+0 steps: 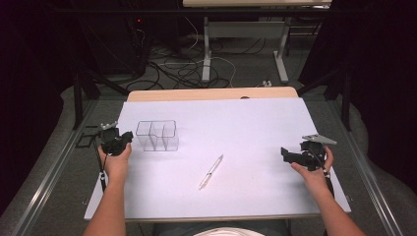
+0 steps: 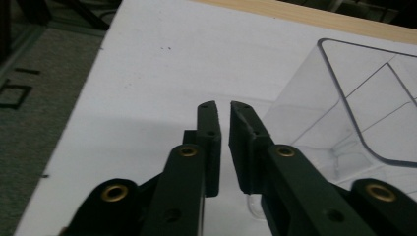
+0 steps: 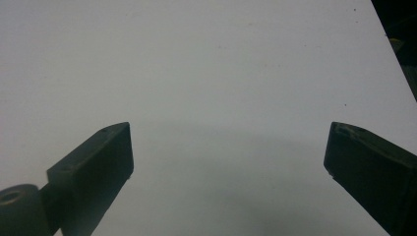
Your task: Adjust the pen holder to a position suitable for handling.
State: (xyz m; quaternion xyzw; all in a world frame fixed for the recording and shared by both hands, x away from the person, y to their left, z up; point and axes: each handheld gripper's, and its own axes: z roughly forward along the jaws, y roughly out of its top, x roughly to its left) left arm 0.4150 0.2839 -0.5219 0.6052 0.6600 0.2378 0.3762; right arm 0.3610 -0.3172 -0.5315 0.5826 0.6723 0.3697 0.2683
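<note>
A clear plastic box [image 1: 156,135] with three compartments stands on the left part of the white tabletop [image 1: 255,123]. My left gripper [image 1: 129,134] sits just left of it, jaws nearly together with nothing between them. In the left gripper view the left gripper [image 2: 223,105] has its tips beside the clear box [image 2: 344,93], apart from its wall. A silver pen [image 1: 211,172] lies slanted near the middle front. My right gripper [image 1: 283,153] rests at the right side of the table. The right gripper view has the right gripper [image 3: 228,130] open wide over bare white surface.
The table's wooden back edge [image 1: 211,93] lies beyond the white sheet. Cables [image 1: 187,69] and table legs [image 1: 206,49] crowd the floor behind. Metal rails run along both sides of the table.
</note>
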